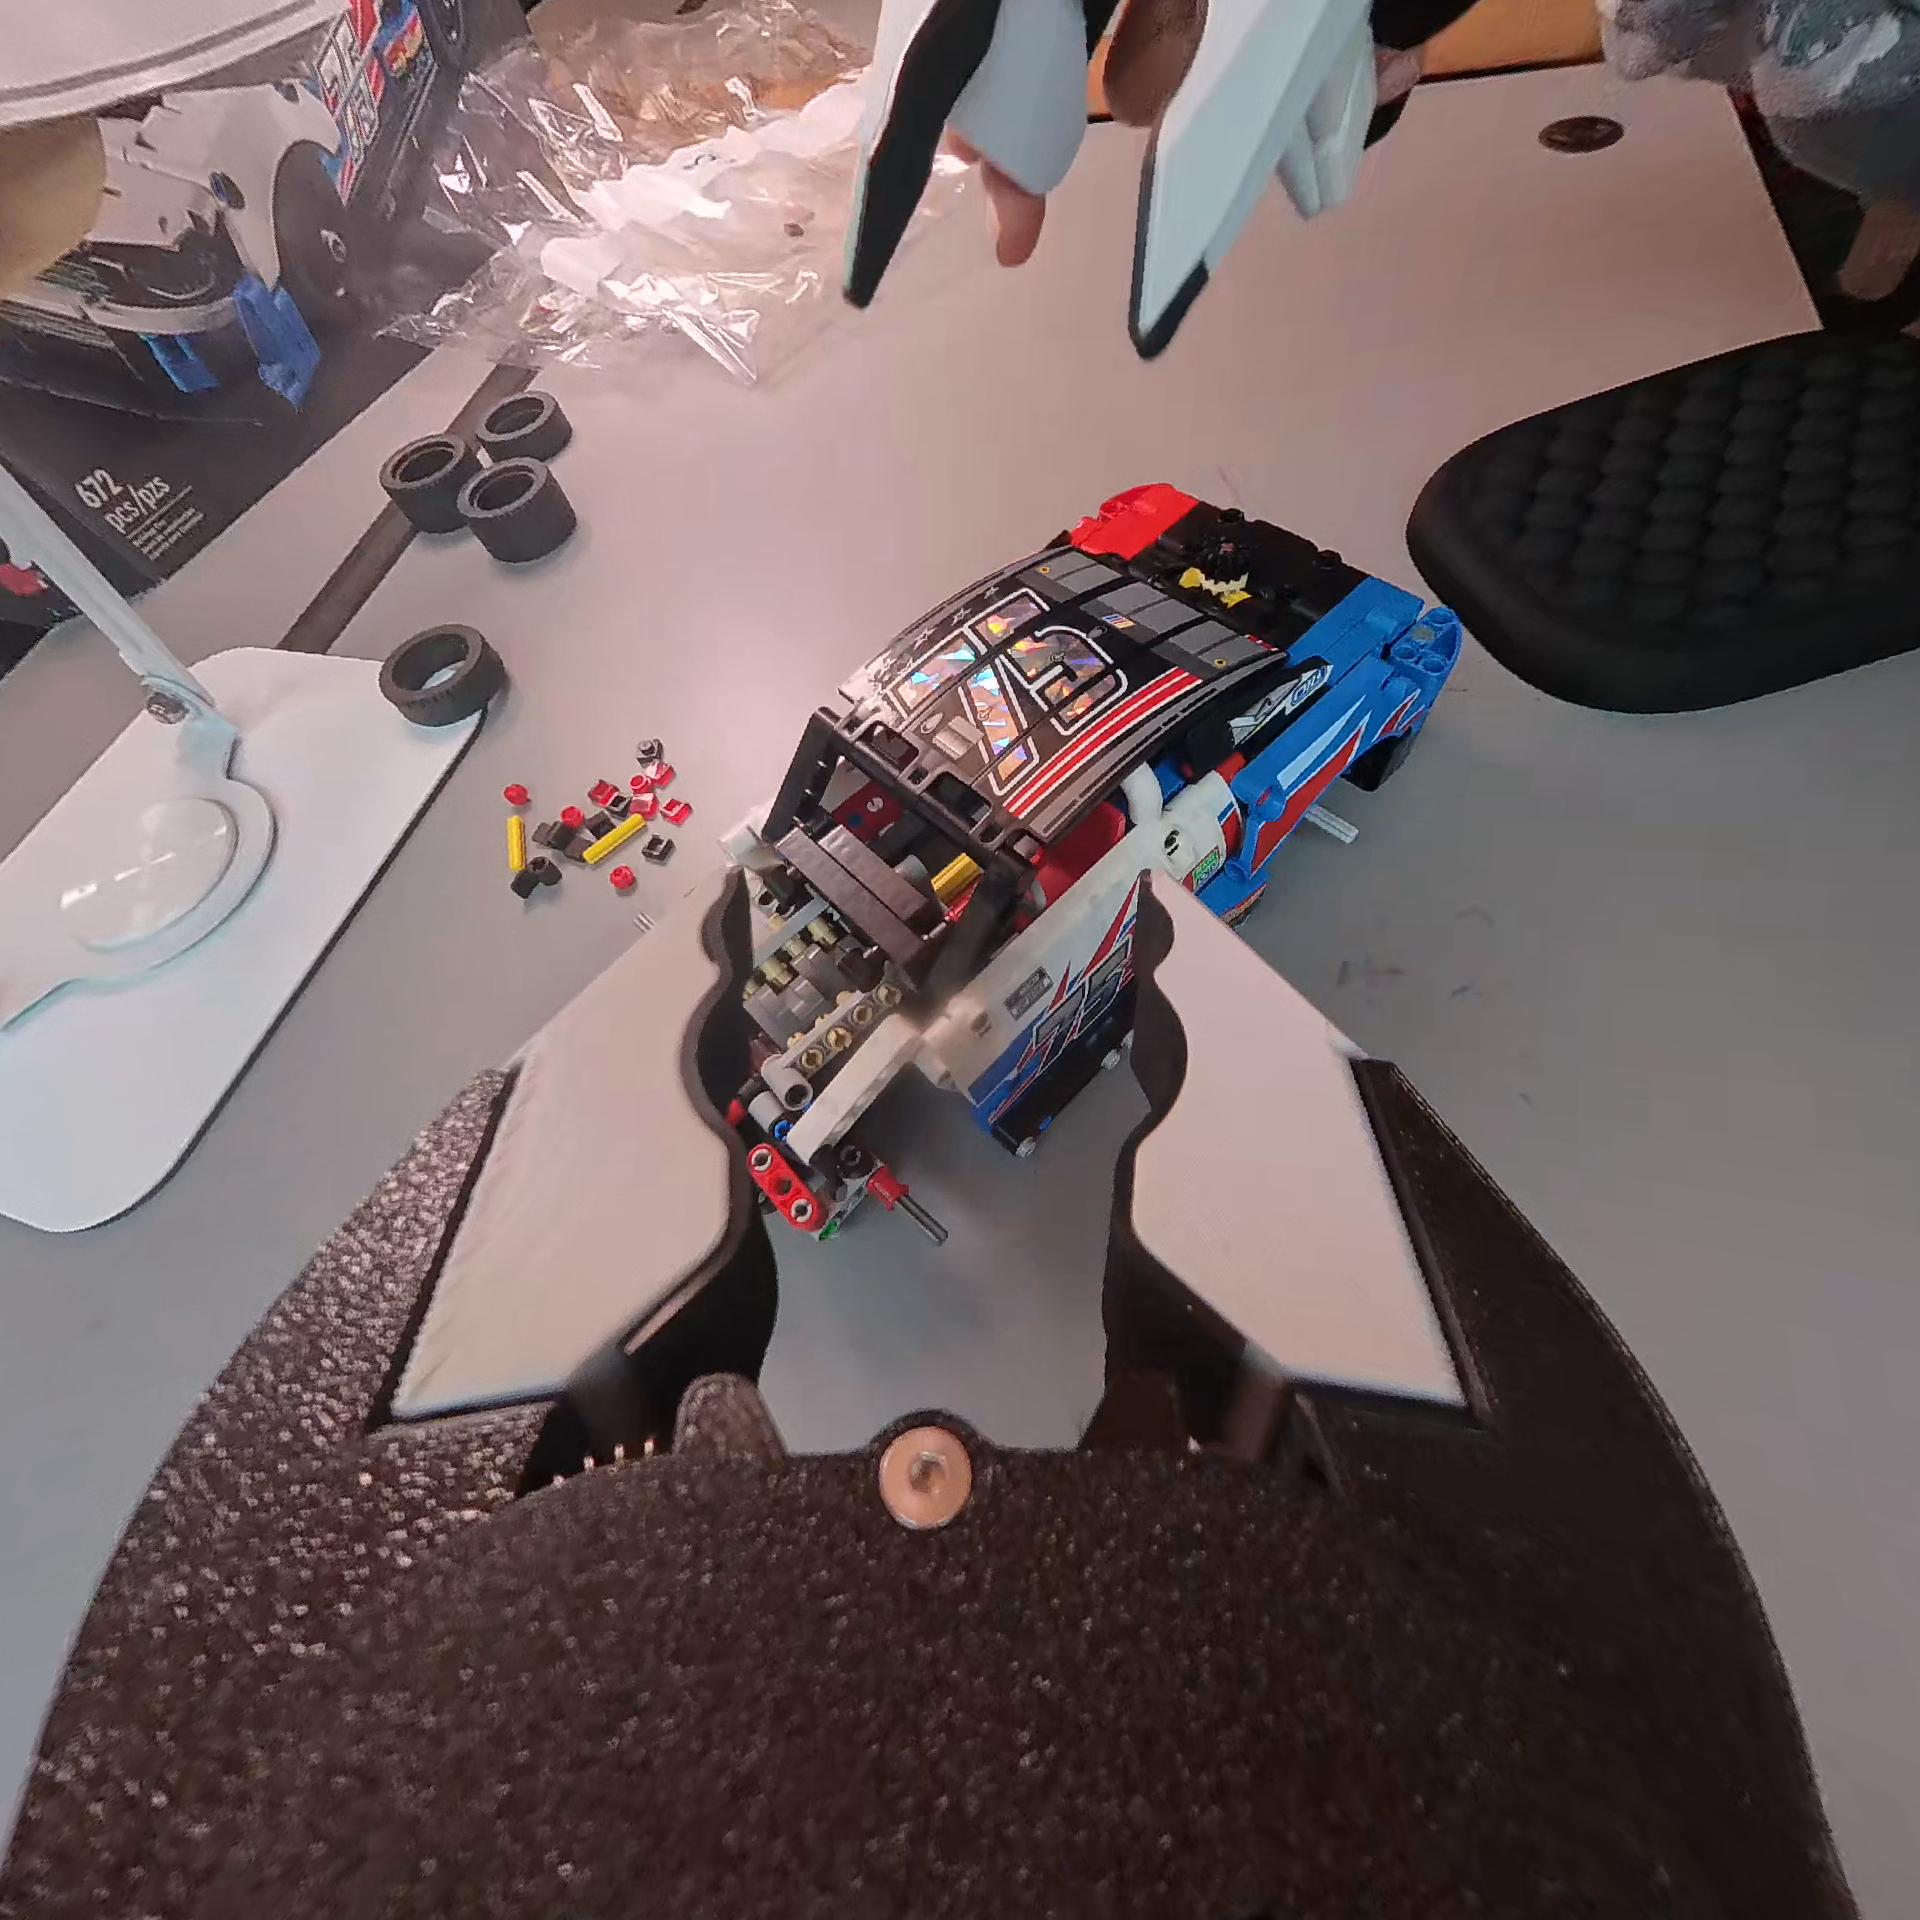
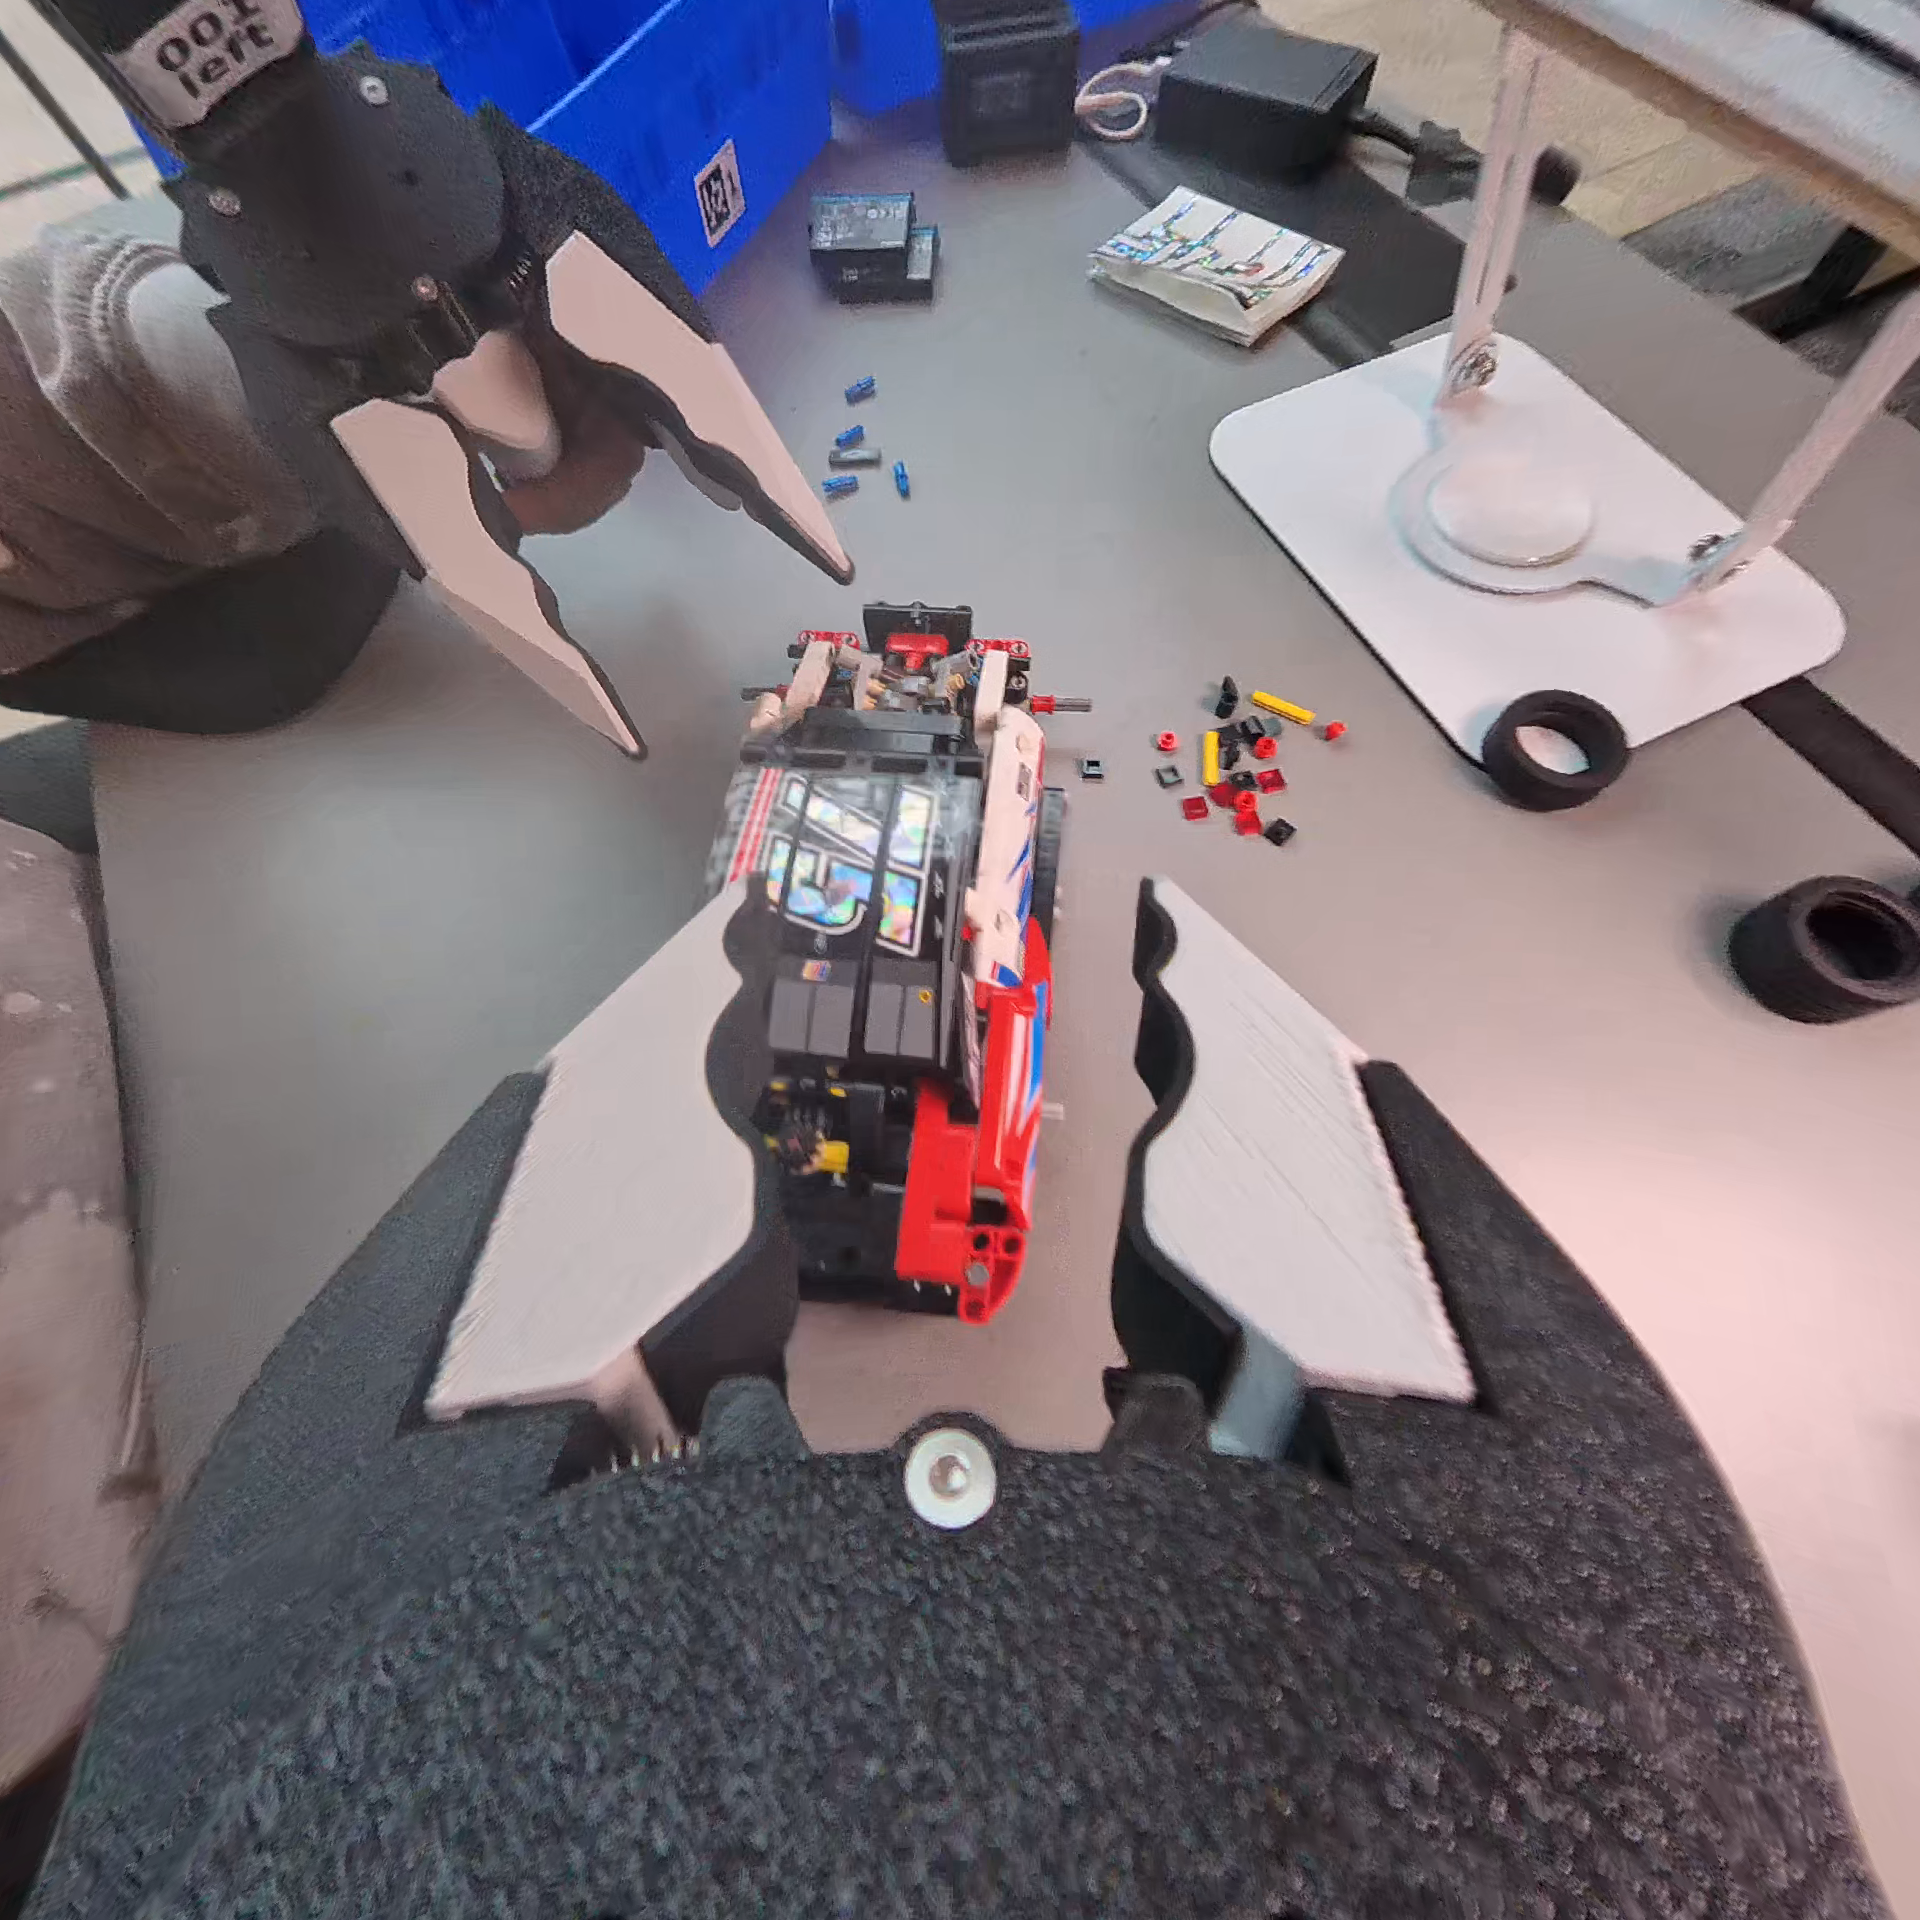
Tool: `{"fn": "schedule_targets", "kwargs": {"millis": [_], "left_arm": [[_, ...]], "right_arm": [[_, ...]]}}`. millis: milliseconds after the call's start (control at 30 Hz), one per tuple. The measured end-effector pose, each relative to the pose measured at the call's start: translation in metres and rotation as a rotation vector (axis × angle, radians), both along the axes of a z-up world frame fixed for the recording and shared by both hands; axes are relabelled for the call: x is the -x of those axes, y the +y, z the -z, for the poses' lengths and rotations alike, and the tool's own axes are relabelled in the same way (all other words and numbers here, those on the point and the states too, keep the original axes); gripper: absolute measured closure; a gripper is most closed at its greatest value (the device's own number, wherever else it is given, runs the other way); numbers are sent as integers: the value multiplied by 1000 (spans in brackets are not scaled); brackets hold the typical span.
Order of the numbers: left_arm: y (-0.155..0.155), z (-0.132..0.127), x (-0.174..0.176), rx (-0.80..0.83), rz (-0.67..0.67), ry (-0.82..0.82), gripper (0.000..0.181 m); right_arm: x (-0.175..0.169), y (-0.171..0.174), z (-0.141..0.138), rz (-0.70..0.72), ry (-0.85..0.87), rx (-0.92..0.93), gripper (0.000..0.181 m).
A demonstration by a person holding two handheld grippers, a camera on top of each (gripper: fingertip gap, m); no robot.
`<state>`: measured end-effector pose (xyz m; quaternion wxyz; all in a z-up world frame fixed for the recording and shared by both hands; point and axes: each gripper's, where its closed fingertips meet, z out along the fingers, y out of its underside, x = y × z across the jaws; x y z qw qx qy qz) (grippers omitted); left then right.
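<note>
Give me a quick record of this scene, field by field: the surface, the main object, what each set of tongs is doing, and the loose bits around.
surface: grey table
main object: brick-built race car, no wheels fitted, lying on the table
left tongs: open, fingers either side of the car's exposed-frame end
right tongs: open, fingers either side of the car's red end
tyres: four loose, black, off the car
small parts: red, black and yellow pile beside the car
blue pins: scattered farther off
stand: white base, one tyre against it

Lab desk (image 2: 416, 935), blue bins (image 2: 675, 125), chargers (image 2: 1262, 94)
</note>
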<state>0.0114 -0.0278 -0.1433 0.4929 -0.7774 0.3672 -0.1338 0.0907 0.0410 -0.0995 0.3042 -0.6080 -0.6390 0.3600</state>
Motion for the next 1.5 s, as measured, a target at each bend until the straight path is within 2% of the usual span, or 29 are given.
{"fn": "schedule_targets", "kwargs": {"millis": [100,200,333,433,533,767,1100,1300,1500], "left_arm": [[-1,6,-2,8,6,13,108],[-2,12,-6,12,18,44,107],[-2,22,-10,20,31,84,105],[0,27,-12,20,29,103,102],[2,32,-12,16,24,133,97],[2,49,-13,10,21,199,94],[2,50,-10,-12,29,204,97],[-3,50,-11,-9,66,207,97],[-3,49,-10,-19,70,197,97]], "right_arm": [[-32,14,11,-15,9,-63,123],[-58,16,41,-31,-43,-98,131],[-76,4,71,-78,-61,-57,132],[-76,-3,76,-105,-28,-12,125],[-72,-3,84,-120,-40,-43,116],[-58,-14,84,-193,-16,-19,120],[-57,-29,84,-211,-1,-79,122],[-59,-33,85,-230,-16,-148,133],[-61,-31,87,-229,-25,-105,134]]}}
